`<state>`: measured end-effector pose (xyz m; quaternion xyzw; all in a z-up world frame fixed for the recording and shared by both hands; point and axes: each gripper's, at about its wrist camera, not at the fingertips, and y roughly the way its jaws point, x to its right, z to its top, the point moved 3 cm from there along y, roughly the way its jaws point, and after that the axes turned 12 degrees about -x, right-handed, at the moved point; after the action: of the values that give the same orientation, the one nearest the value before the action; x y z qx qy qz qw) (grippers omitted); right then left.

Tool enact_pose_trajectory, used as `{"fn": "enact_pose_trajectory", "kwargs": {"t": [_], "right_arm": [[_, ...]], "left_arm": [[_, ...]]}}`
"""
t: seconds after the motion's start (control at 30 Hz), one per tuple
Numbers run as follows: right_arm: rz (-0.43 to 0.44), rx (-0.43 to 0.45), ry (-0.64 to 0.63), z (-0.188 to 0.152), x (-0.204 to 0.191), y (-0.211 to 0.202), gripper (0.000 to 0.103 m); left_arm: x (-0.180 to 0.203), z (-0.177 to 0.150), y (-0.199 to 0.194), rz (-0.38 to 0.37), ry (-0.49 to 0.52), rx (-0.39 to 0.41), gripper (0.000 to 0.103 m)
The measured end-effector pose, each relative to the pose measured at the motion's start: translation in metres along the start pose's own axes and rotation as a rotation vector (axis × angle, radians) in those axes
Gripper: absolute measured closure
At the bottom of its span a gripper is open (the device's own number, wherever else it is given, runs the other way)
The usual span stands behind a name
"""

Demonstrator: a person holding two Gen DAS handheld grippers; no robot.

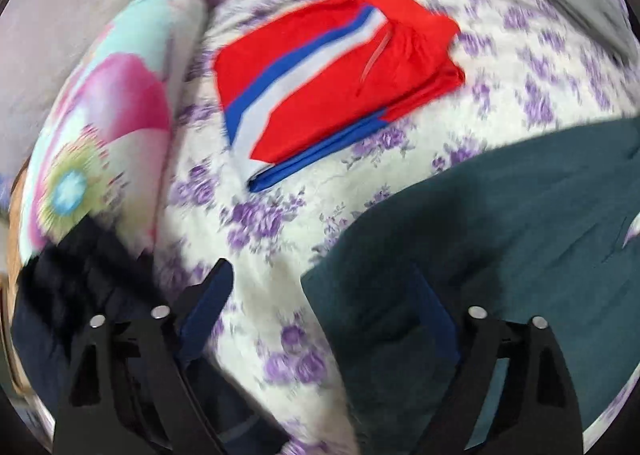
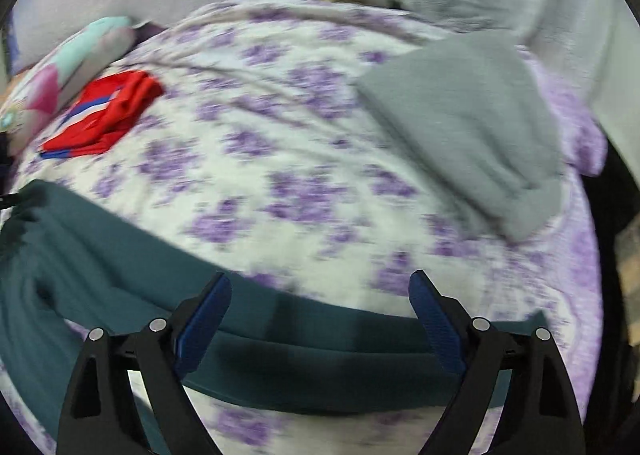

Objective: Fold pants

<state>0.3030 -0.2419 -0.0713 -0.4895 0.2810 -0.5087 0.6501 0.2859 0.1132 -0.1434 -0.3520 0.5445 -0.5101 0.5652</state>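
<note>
Both my grippers gape over the teal pants (image 2: 280, 359).
Only my right view shows folded grey cloth (image 2: 464, 127); left gripper (image 1: 324, 287) and right gripper (image 2: 320, 295) grip nothing.

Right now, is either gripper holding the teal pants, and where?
No. Both the left gripper and the right gripper are open over the teal pants, gripping nothing.

The dark teal pants (image 2: 304, 367) lie flat on the bed as a long band. In the right wrist view they run crosswise under the wide-apart jaws; in the left wrist view they (image 1: 500, 235) spread beneath the right-hand jaw.
</note>
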Motion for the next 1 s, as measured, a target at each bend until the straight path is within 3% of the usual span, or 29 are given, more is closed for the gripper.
{"fn": "enact_pose_trajectory", "kwargs": {"t": [0.13, 0.23, 0.27, 0.3, 0.33, 0.37, 0.4, 0.43, 0.47, 0.5, 0.57, 0.67, 0.73, 0.77, 0.8, 0.83, 0.93, 1.0], "right_arm": [[0.090, -0.001, -0.059, 0.012, -0.031, 0.010, 0.013], [0.128, -0.043, -0.134, 0.021, -0.057, 0.029, 0.020], [0.149, -0.063, -0.159, 0.021, -0.064, 0.034, 0.024], [0.166, -0.087, -0.190, 0.021, -0.072, 0.041, 0.029], [0.165, -0.108, -0.223, 0.020, -0.080, 0.048, 0.032], [0.147, -0.128, -0.268, 0.019, -0.090, 0.055, 0.042], [0.147, -0.140, -0.301, 0.019, -0.097, 0.060, 0.063], [0.187, -0.147, -0.310, 0.021, -0.101, 0.061, 0.078], [0.212, -0.154, -0.302, 0.023, -0.101, 0.059, 0.099], [0.232, -0.157, -0.293, 0.028, -0.100, 0.055, 0.099], [0.225, -0.082, -0.268, 0.040, -0.092, 0.039, 0.100], [0.230, 0.000, -0.128, 0.062, -0.072, 0.034, 0.097], [0.194, -0.013, -0.110, 0.065, -0.074, 0.047, 0.064], [0.115, -0.081, -0.135, 0.062, -0.079, 0.063, 0.022], [0.034, -0.152, -0.173, 0.058, -0.084, 0.076, 0.021], [0.004, -0.167, -0.198, 0.056, -0.085, 0.078, 0.021], [0.059, -0.089, -0.131, 0.053, -0.064, 0.057, 0.021], [0.060, -0.061, -0.099, 0.055, -0.048, 0.050, 0.021]], "left_arm": [[0.000, 0.007, 0.018, -0.039, 0.056, -0.036, 0.031], [0.008, 0.009, 0.026, -0.043, 0.110, -0.040, 0.037], [0.011, 0.009, 0.026, -0.056, 0.124, -0.038, 0.046], [0.014, 0.009, 0.026, -0.094, 0.140, -0.041, 0.062], [0.016, 0.009, 0.026, -0.118, 0.151, -0.044, 0.069], [0.019, 0.009, 0.025, -0.125, 0.165, -0.044, 0.078], [0.024, 0.008, 0.023, -0.123, 0.197, -0.039, 0.090], [0.027, 0.007, 0.022, -0.123, 0.216, -0.035, 0.095], [0.030, 0.008, 0.021, -0.115, 0.220, -0.033, 0.096], [0.029, 0.009, 0.019, -0.112, 0.207, -0.034, 0.097], [0.018, 0.017, 0.007, -0.130, 0.132, 0.009, 0.097], [0.007, 0.030, 0.001, -0.192, 0.016, 0.047, 0.097], [0.013, 0.034, 0.011, -0.163, -0.001, 0.017, 0.097], [0.017, 0.034, 0.015, -0.136, 0.010, 0.002, 0.095], [0.018, 0.035, 0.017, -0.113, 0.015, -0.003, 0.091], [0.017, 0.035, 0.016, -0.105, 0.007, -0.001, 0.089], [-0.003, 0.034, 0.005, -0.141, -0.052, 0.020, 0.076], [-0.010, 0.035, -0.006, -0.136, -0.042, 0.055, 0.057]]}}
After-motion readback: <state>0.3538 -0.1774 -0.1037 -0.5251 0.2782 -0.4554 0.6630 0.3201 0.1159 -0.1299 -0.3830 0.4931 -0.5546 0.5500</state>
